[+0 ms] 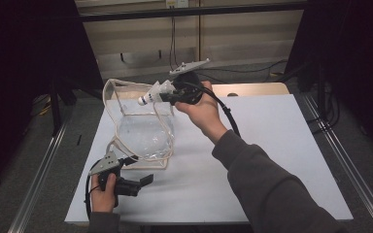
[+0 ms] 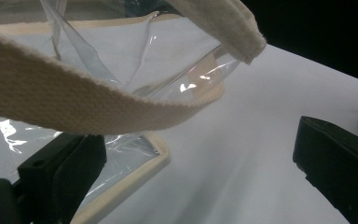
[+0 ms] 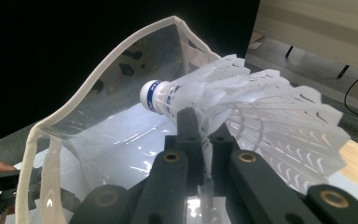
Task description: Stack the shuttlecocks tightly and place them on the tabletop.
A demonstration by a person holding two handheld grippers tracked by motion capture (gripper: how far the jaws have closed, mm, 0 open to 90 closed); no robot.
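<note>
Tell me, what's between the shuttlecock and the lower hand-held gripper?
The clear bag stands between the shuttlecock and the left hand-held gripper, seen in the high view; its strap hangs just before that gripper's open jaws.

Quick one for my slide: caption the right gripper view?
Right tool shut on a white shuttlecock, cork end aimed at the open mouth of a clear, cream-trimmed bag.

Bag (image 1: 143,128): glossy clear plastic, rough woven cloth strap (image 2: 74,102). Shuttlecock (image 3: 242,109) in right claw (image 3: 200,126): matt white plastic skirt. Table (image 1: 272,145): smooth matt white.
</note>
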